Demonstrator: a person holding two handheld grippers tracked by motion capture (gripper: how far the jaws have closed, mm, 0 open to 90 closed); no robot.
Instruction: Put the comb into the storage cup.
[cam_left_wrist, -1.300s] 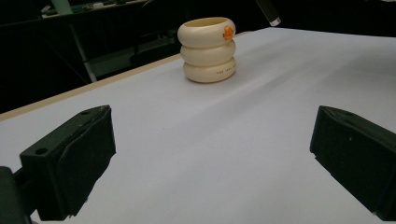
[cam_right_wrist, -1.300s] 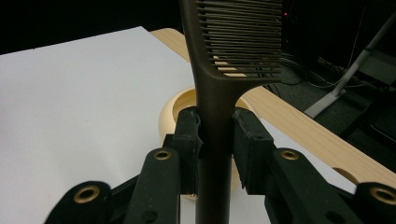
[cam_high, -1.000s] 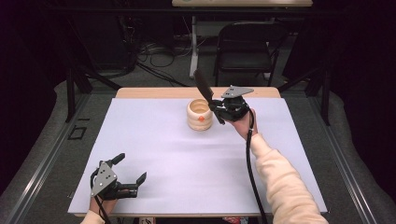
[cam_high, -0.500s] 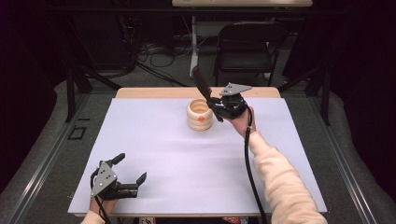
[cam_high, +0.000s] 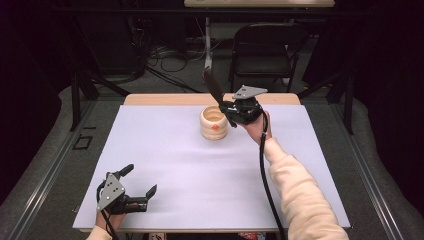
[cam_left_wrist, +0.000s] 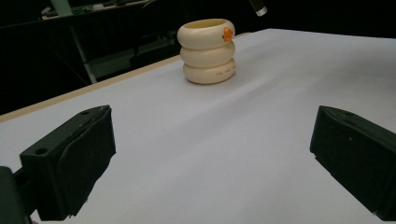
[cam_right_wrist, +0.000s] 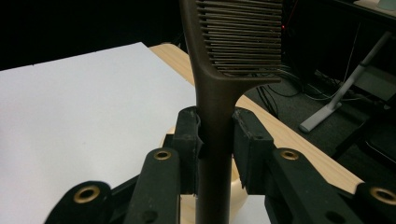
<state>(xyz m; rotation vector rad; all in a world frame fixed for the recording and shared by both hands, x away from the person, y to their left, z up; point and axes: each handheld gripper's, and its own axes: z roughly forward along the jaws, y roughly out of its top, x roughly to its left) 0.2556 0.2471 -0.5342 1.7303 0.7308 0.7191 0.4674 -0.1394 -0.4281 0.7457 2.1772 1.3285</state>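
A cream ribbed holder with an orange mark stands on the white table sheet at the back centre; it also appears as the cream ribbed holder in the left gripper view. My right gripper is shut on a dark brown comb, held just right of and above the holder, toothed end pointing up and left. In the right gripper view the comb runs up between the pads, and the holder's rim lies beneath. My left gripper rests open at the near left corner, nothing between its fingers.
A wooden table edge runs along the back of the sheet. Behind the table stand a black chair and a white desk leg, with cables on the floor. A pale sleeve crosses the sheet's right side.
The right gripper with the comb has shifted slightly, staying beside the holder. The left gripper has not moved.
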